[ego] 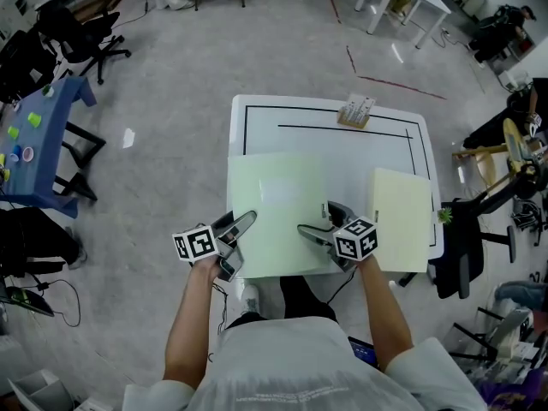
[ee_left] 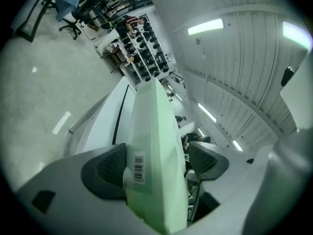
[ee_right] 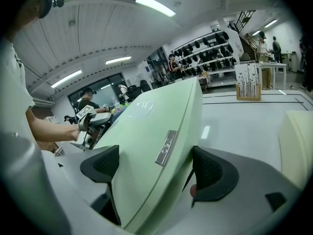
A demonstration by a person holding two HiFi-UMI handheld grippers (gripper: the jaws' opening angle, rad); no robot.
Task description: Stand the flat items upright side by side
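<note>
The pale green flat item is held tilted over the table, pinched at its near corners between the jaws of the left gripper and the right gripper. A cream flat item is seen lying flat at the table's right.

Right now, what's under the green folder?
The white table shows past the far and right sides of the green folder. The tabletop directly beneath it is covered, so I cannot tell if anything lies there.
</note>
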